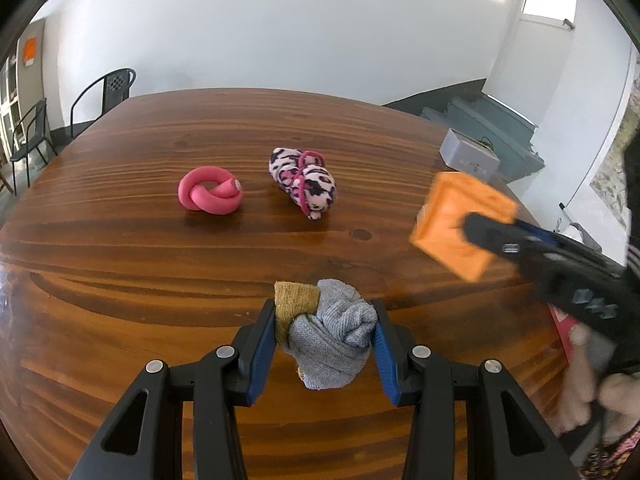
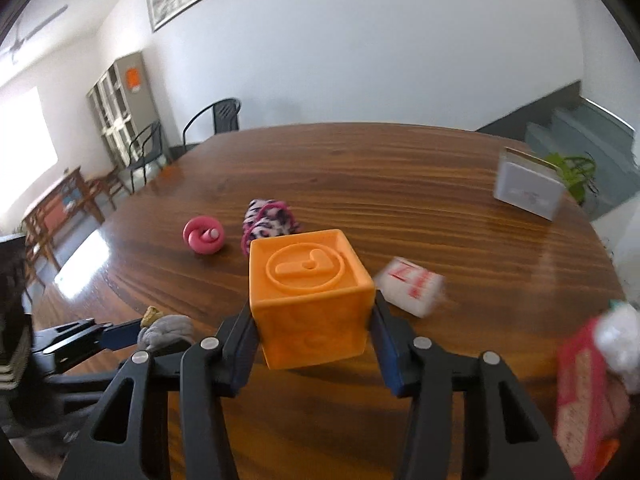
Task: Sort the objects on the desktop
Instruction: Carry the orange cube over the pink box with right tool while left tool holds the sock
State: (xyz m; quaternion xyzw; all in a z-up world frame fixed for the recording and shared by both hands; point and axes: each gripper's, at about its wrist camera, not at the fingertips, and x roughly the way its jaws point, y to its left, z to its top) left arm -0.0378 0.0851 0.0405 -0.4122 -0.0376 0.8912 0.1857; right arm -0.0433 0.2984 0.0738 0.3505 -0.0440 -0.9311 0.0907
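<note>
Both tongs are loaded, so the coming move turns on where each load goes relative to what lies on the bench (image 1: 120, 280).

The left tongs (image 1: 326, 320) are closed on a rolled grey sock with a mustard cuff (image 1: 336, 328), low in the centre of the left wrist view. The bundle's long axis runs across the gap, cuff toward the left finger. Directly ahead, in the middle of that frame, lie the other soft things: a pink knotted foam twist (image 1: 211, 196) to the left and a pink leopard-print sock bundle (image 1: 306, 182) just right of it, near each other but apart.

The right tongs (image 2: 314, 322) grip an orange toy cube (image 2: 310, 300) by its two side faces, the embossed face up, held clear of the bench. In the right wrist view a white packet with red print (image 2: 412, 286) lies just right of the cube, a pink package (image 2: 588, 392) sits at the lower right edge, and a grey box (image 2: 528, 188) stands at upper right.

By my reading the left tongs are nearer the soft pair and the right tongs nearer the packets; the pictures do not show which group is meant to go where.
</note>
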